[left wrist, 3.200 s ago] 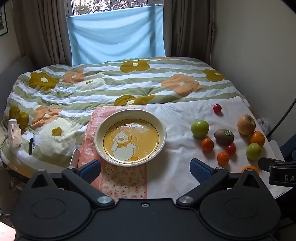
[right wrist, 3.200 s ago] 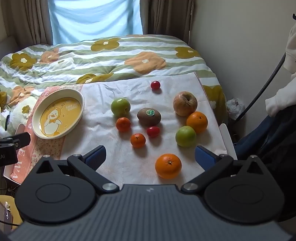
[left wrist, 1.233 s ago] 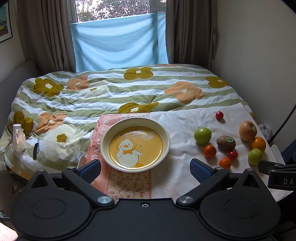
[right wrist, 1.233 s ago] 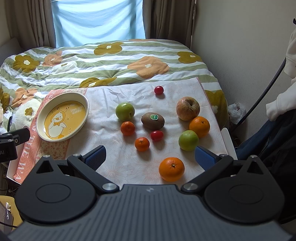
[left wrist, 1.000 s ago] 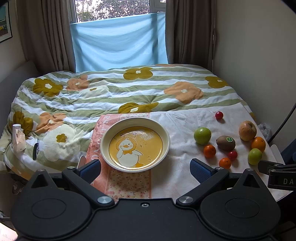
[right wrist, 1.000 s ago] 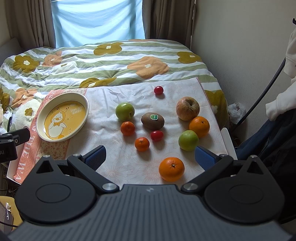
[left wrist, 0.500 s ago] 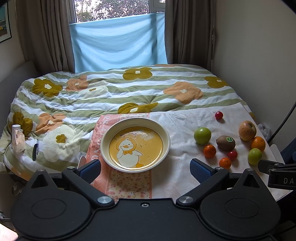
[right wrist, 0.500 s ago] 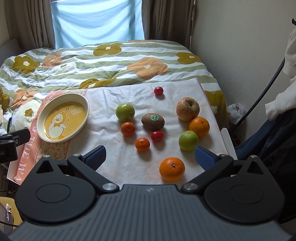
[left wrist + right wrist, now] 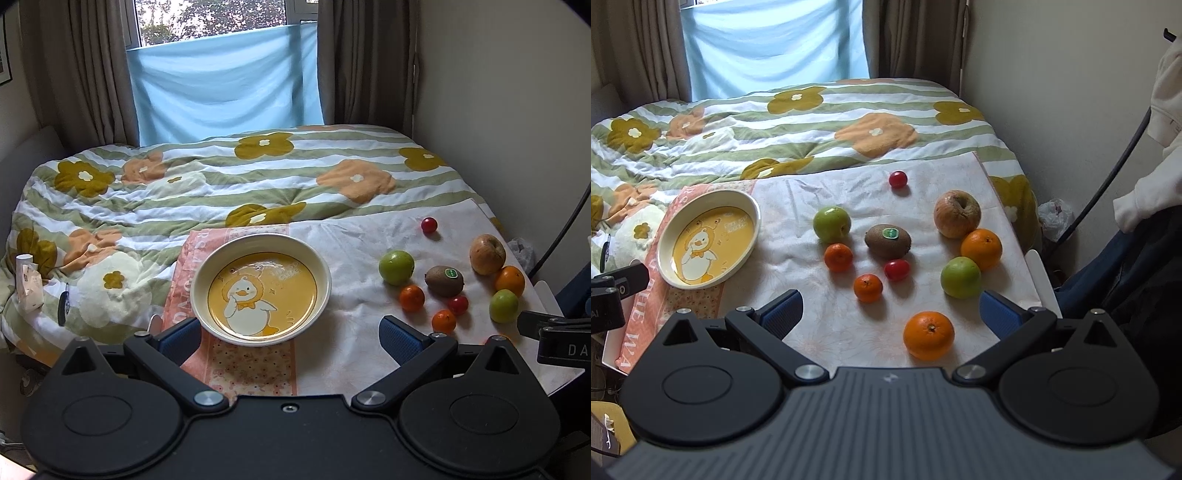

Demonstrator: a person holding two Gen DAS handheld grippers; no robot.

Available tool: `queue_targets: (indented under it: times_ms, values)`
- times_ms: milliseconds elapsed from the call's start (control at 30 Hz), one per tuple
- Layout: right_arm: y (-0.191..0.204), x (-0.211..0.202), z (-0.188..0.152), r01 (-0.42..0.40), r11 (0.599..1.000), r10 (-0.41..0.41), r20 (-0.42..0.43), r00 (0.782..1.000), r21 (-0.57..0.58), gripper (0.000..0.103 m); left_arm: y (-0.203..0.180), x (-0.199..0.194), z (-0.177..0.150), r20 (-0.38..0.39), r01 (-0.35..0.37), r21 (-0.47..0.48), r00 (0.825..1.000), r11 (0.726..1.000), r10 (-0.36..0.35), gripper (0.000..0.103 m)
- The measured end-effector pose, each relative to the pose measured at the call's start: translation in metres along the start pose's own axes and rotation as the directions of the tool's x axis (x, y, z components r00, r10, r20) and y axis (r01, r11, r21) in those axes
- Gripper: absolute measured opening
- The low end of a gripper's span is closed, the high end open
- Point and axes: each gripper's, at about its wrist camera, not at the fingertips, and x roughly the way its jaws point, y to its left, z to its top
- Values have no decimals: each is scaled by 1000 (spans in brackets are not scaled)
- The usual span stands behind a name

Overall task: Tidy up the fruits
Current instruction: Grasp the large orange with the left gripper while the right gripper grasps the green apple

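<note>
Change: both cameras pulled back and up a little since the earliest frames; fruit and plate unmoved on the cloth.
Left hand-held gripper (image 9: 290, 334): fingers wide apart, empty, hovering over the near edge of the plate (image 9: 325, 273).
Right hand-held gripper (image 9: 890, 314): fingers wide apart, empty, above the near end of the fruit group.
Plate: cream rim, yellow centre with a duck picture, nothing in it; sits on the pink border of the cloth (image 9: 798, 206), left of all fruit.
Cloth: spread over the foot of a bed with a flowered quilt (image 9: 192, 192).
Near fruit: large orange (image 9: 928, 335) closest to the right hand-held gripper, apart from the rest.
Middle fruit: kiwi (image 9: 887, 240) with green sticker; two small oranges (image 9: 838, 257) (image 9: 867, 287) and a red tomato (image 9: 897, 269) just in front of it; green apple (image 9: 832, 222) to its left.
Right side: brownish apple (image 9: 956, 213), orange (image 9: 981, 249) and second green apple (image 9: 960, 277) touching or nearly so in a row.
Far fruit: second tomato (image 9: 898, 179), alone.
</note>
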Motion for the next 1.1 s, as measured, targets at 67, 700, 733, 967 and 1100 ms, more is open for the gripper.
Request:
queue_targets:
  times_ms: [67,700,733,967,1100]
  values:
    - [-7,1,0,10,1000,-10,2,1000,10,103,-2,4,-1,-3,25,7,1000,1000,-25,103]
    - [-118,88,-10,-62,991,64,13,998,-115,103,-124,68,-29,-47,264,243,964,933,-260,103]
    - [-121,94,-9,-78,990,79,8,997,-122,103,-133,73,-32,-55,277,261,961,925,-273,103]
    - [-138,138,-5,-174,973,169,-49,984,-149,103,-182,99,-54,-103,354,350,935,867,-340,103]
    - [-140,156,-7,-227,958,218,-71,973,-174,102,-206,115,-63,-132,385,375,923,844,-362,101]
